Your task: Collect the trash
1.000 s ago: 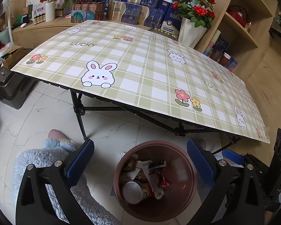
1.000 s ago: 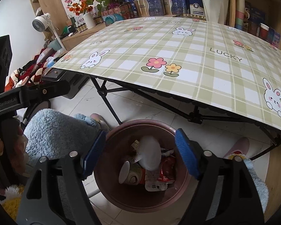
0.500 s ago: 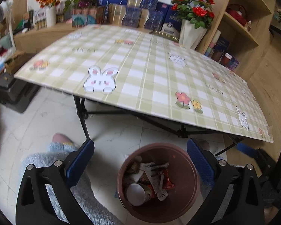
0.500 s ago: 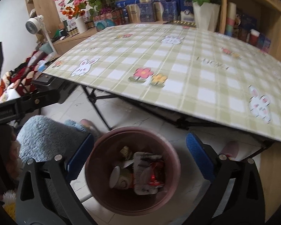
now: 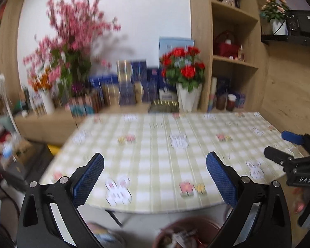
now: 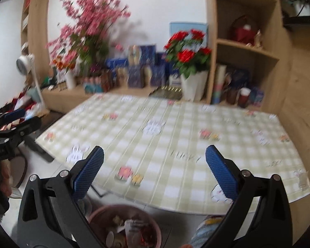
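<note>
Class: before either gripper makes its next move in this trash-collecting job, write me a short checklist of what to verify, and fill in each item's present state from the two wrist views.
1. Left gripper empty, fingers apart: ok.
2. Right gripper empty, fingers apart: ok.
3. Bin below the near table edge, trash inside: ok.
4. Table free of trash: ok as far as the blurred views show; only the checked cloth is visible.
5. Grippers apart from each other, the right one at the left view's right edge: ok.
6. Trash left on the floor: cannot tell; little floor is in view.
</note>
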Action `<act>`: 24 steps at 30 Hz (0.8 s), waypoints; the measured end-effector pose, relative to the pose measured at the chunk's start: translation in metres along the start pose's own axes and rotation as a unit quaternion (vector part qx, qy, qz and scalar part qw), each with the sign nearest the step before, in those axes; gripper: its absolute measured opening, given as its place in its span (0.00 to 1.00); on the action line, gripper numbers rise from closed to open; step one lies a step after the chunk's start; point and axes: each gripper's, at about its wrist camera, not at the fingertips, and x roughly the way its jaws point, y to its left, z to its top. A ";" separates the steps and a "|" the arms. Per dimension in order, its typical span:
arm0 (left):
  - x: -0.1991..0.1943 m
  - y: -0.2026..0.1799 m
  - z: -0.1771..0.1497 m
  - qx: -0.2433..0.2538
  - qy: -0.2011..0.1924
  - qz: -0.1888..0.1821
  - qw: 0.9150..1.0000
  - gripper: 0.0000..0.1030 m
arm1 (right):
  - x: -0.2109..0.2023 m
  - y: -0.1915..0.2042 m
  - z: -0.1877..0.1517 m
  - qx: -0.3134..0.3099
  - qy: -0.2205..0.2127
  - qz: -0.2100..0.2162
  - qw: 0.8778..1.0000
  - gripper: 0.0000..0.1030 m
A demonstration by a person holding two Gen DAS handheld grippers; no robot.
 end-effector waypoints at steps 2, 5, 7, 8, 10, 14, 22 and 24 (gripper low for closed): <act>-0.011 -0.003 0.014 0.000 -0.026 0.006 1.000 0.94 | -0.006 -0.005 0.012 0.003 -0.010 -0.007 1.000 0.94; -0.020 -0.006 0.029 -0.003 -0.036 0.004 0.999 0.94 | -0.014 -0.011 0.023 0.013 -0.025 -0.009 1.000 0.94; -0.024 -0.007 0.033 -0.008 -0.039 -0.005 0.999 0.94 | -0.016 -0.014 0.026 0.018 -0.027 -0.010 0.999 0.94; -0.026 -0.008 0.035 -0.009 -0.039 -0.013 0.999 0.94 | -0.017 -0.015 0.027 0.020 -0.027 -0.009 0.999 0.94; -0.026 -0.009 0.036 -0.010 -0.034 -0.023 0.999 0.94 | -0.022 -0.014 0.027 0.020 -0.030 -0.009 0.999 0.94; -0.028 -0.011 0.034 -0.013 -0.026 -0.026 0.999 0.94 | -0.026 -0.013 0.027 0.022 -0.032 -0.010 0.999 0.94; -0.029 -0.014 0.030 -0.003 -0.022 -0.022 1.000 0.94 | -0.027 -0.011 0.025 0.031 -0.031 -0.003 0.999 0.94; -0.027 -0.013 0.030 -0.003 -0.018 -0.021 1.000 0.94 | -0.027 -0.010 0.024 0.032 -0.029 -0.002 0.999 0.94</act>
